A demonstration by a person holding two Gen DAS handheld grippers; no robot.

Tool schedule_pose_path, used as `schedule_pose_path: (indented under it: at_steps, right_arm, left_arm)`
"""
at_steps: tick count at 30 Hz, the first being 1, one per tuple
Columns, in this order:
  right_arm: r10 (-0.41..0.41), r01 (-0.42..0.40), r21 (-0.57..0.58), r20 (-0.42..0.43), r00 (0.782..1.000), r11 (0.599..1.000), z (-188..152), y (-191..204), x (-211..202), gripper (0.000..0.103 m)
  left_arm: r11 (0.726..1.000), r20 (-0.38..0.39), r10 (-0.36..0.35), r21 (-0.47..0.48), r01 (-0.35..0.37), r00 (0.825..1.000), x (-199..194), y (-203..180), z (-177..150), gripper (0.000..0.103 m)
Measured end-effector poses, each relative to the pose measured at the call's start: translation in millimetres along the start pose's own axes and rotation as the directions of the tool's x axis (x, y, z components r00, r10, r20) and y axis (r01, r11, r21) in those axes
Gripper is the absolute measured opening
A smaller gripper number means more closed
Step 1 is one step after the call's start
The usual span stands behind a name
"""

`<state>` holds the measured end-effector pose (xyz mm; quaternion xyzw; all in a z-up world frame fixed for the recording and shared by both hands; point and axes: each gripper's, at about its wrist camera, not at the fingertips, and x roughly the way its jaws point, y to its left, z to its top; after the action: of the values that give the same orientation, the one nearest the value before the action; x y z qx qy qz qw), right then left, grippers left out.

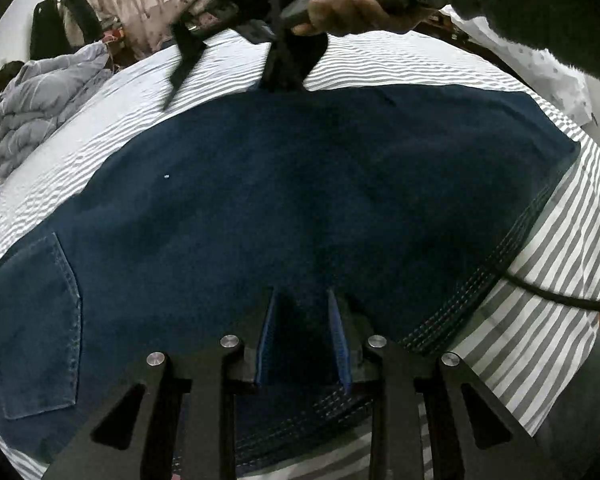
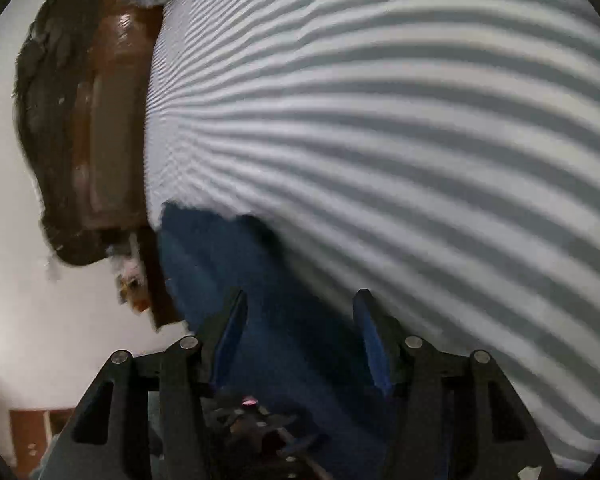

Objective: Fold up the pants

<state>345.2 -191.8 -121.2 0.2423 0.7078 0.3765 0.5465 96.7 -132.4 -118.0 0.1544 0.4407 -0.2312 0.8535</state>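
Note:
Dark blue denim pants (image 1: pixel 300 200) lie flat on the striped bed sheet (image 1: pixel 540 320), with a back pocket (image 1: pixel 36 320) at the left and a stitched hem running along the right. My left gripper (image 1: pixel 304 296) hovers low over the near edge of the pants with its blue-padded fingers (image 1: pixel 268 336) a little apart and no fabric pinched between them. My right gripper (image 1: pixel 288 80) shows at the far edge of the pants, held by a hand (image 1: pixel 340 4). In the right wrist view the right gripper (image 2: pixel 300 300) is open over a corner of the pants (image 2: pixel 228 256).
A grey quilt (image 1: pixel 40 112) is bunched at the far left of the bed. A black cable (image 1: pixel 560 300) crosses the sheet at right. A brown wooden bed frame (image 2: pixel 112 140) and white floor lie beyond the mattress edge. Clothes hang by a curtain behind.

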Motion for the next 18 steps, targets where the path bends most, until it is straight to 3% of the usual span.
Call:
schedule_pose_path:
  at_steps: [3, 5, 8, 11, 13, 15, 18]
  right_arm:
    - [0.07, -0.073, -0.086, -0.032, 0.997, 0.994, -3.0, 21.7, 7.8, 0.055]
    - [0.151, -0.15, -0.131, 0.001, 0.988, 0.98, -0.7, 30.3, 5.9, 0.067]
    - [0.228, -0.224, -0.078, 0.047, 0.973, 0.972, 24.1, 21.5, 11.7, 0.072]
    - [0.184, -0.184, 0.024, -0.001, 0.983, 0.983, 38.9, 3.7, 31.8, 0.07]
    - [0.19, -0.19, 0.014, -0.033, 0.981, 0.982, 39.0, 8.0, 39.1, 0.072]
    - [0.277, -0.276, 0.023, -0.081, 0.958, 0.961, 31.4, 20.8, 49.5, 0.074]
    - [0.205, -0.209, -0.059, -0.072, 0.976, 0.976, 26.6, 47.3, 55.8, 0.081]
  left_arm:
    - [1.0, 0.004, -0.013, -0.005, 0.013, 1.0, 0.4, 2.3, -2.4, 0.028]
    - [1.0, 0.007, -0.015, -0.001, 0.015, 1.0, 0.5, 3.4, -2.9, 0.028]
    - [1.0, 0.008, -0.012, 0.006, 0.012, 1.0, 1.9, 5.2, -1.1, 0.028]
    - [1.0, 0.008, -0.02, -0.003, 0.02, 1.0, 1.3, 7.6, -2.1, 0.028]
    - [1.0, 0.018, -0.022, -0.007, 0.022, 1.0, 0.5, 8.4, -3.2, 0.028]
    - [1.0, 0.029, -0.018, 0.005, 0.017, 0.999, -0.4, 8.6, -5.9, 0.028]
    - [1.0, 0.04, -0.017, 0.007, 0.017, 0.999, -0.9, 8.2, -8.8, 0.028]
